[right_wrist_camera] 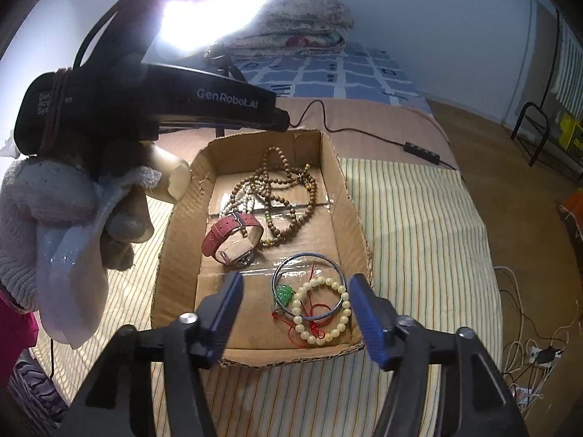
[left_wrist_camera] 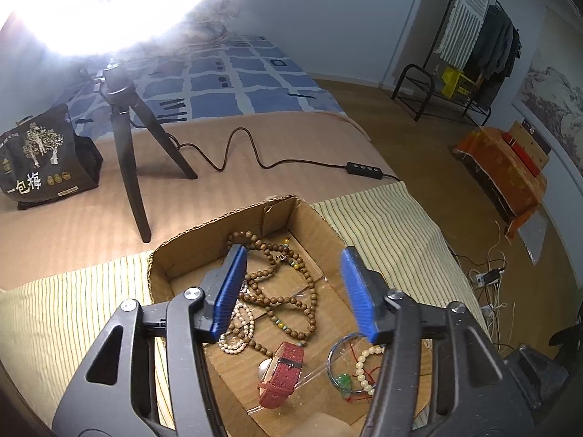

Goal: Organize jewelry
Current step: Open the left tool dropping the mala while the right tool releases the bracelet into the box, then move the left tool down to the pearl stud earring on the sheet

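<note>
A shallow cardboard box [left_wrist_camera: 171, 255] [right_wrist_camera: 349, 196] lies on a striped cloth on the bed. It holds a long brown bead necklace [left_wrist_camera: 288, 291] [right_wrist_camera: 288, 182], a red-strap watch [left_wrist_camera: 282, 373] [right_wrist_camera: 233, 236], a small pale bead bracelet [left_wrist_camera: 237, 331], a metal bangle [right_wrist_camera: 308, 286] [left_wrist_camera: 335, 349], a cream bead bracelet [right_wrist_camera: 324, 313] [left_wrist_camera: 364, 367] and a green pendant on red cord [right_wrist_camera: 284, 293] [left_wrist_camera: 342, 380]. My left gripper [left_wrist_camera: 295, 291] is open above the box, over the brown beads. My right gripper [right_wrist_camera: 297, 313] is open above the box's near end, around the bangle and cream bracelet.
A bright lamp on a black tripod [left_wrist_camera: 127, 138] stands behind the box, its cable and switch [left_wrist_camera: 364, 171] trailing right. A dark snack bag [left_wrist_camera: 43, 156] stands at the left. The left gripper's body and a gloved hand [right_wrist_camera: 73, 189] fill the right view's left. Floor cables [right_wrist_camera: 528, 353] lie right.
</note>
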A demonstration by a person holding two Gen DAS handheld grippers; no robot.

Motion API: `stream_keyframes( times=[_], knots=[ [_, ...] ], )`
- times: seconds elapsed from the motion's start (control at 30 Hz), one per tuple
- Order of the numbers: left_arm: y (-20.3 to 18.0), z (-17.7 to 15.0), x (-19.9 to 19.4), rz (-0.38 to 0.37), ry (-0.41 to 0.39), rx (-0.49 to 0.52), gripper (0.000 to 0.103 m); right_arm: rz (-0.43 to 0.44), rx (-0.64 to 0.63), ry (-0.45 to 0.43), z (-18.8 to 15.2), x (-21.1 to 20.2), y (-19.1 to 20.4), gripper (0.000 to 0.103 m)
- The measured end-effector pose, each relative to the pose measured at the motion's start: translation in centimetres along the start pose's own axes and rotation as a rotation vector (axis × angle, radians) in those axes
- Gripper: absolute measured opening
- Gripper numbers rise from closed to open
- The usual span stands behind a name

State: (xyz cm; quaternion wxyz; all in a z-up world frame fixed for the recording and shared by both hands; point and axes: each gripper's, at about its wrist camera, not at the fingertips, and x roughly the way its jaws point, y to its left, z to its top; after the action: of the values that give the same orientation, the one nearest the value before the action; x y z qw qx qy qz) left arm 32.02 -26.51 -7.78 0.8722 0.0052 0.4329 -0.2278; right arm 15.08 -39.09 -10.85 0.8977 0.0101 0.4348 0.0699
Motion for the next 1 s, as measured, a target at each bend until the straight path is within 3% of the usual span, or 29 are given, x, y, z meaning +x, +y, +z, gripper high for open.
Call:
stream_keyframes(
  times=[0.17, 0.37, 1.0],
  knots=[
    [0.1, -0.1, -0.7, 0.013, -0.004, 0.007, 0.062, -0.022, -0.007, -0.022, 0.0, -0.7, 0.4, 0.086],
    [0.3, -0.4, -2.0, 0.03, -0.023, 0.011, 0.07, -0.06, -0.015, -0.036, 0.1, -1.3, 0.9, 0.095],
    [3.4, -4.1, -10.7, 0.091, -0.098, 0.044, 0.072, -0.081, -0.012, -0.14, -1.4, -5.6, 3.1, 0.103]
  ],
)
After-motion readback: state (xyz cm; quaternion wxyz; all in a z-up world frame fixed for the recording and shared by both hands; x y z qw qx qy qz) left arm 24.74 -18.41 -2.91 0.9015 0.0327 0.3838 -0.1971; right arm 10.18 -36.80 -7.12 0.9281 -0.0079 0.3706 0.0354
